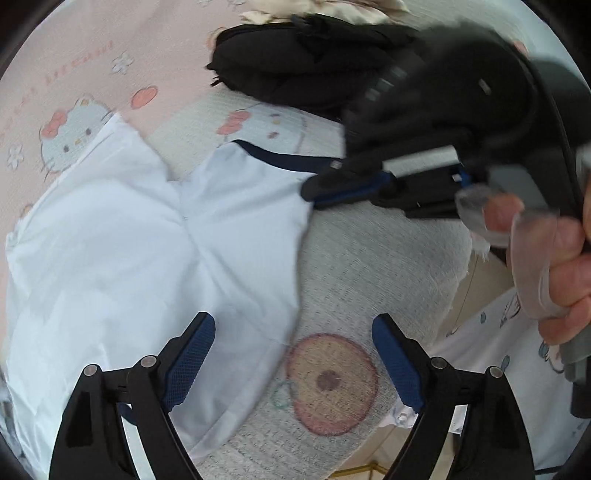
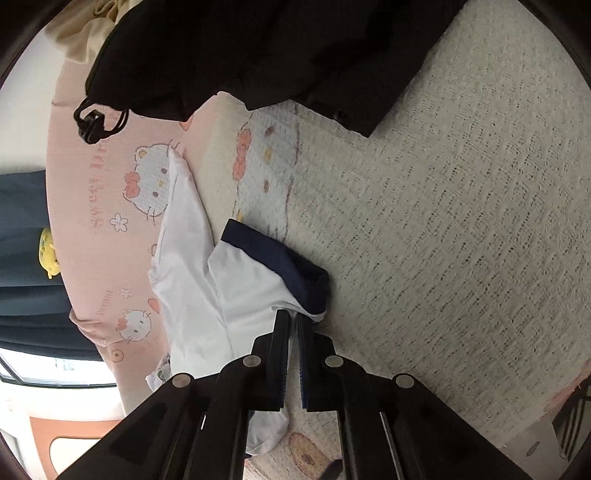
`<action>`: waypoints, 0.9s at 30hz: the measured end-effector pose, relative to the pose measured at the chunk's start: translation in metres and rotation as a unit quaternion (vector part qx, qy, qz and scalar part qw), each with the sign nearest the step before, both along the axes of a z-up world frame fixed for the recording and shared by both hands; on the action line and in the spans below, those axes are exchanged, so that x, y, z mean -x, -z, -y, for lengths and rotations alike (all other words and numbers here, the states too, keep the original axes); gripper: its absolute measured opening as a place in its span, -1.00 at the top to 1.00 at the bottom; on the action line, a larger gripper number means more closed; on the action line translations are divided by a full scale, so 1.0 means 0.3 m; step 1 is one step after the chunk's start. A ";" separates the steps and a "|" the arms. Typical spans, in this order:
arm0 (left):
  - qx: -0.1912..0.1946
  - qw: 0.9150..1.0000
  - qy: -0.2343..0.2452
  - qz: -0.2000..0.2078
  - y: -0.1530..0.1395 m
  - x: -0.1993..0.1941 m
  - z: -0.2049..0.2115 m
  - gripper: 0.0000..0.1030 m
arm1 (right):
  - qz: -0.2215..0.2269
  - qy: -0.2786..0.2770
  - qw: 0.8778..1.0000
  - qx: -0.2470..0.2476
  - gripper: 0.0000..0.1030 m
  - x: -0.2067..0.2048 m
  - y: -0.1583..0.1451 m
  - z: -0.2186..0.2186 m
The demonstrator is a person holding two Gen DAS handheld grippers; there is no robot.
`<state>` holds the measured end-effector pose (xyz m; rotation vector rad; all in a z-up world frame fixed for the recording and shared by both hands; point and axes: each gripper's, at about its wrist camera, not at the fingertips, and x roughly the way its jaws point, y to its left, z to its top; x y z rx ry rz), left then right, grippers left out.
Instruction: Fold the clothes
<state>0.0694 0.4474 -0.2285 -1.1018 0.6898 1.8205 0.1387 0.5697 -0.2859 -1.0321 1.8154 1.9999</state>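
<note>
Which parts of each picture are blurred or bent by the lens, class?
Left wrist view: the right hand-held gripper and the hand holding it are motion-smeared, while the white garment with navy trim stays sharp. Right wrist view: straight edges bow outward near the dark circular border; the cream textured blanket streaks slightly.

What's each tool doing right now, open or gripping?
Left tool: open, holding nothing.
Right tool: shut on the white cotton garment with navy trim.

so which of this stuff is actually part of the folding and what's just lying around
In use:
- white garment with navy trim
- right tongs, shut on its navy-trimmed edge
- left tongs, open

Lying about:
- black clothing
- cream fabric
- cartoon-print blanket underneath
</note>
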 end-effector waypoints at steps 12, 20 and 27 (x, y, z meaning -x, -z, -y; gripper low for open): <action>0.034 0.982 0.062 -0.177 -0.018 -0.064 0.006 -0.54 | -0.010 0.007 1.000 0.000 0.96 -0.004 0.008 -0.025; 0.075 0.968 0.094 -0.222 0.041 -0.086 -0.026 0.71 | -0.039 0.024 0.998 0.045 0.90 0.007 0.041 -0.042; 0.057 0.984 0.067 -0.157 0.055 -0.013 -0.043 0.83 | -0.066 0.061 0.990 0.104 0.84 0.011 0.102 -0.069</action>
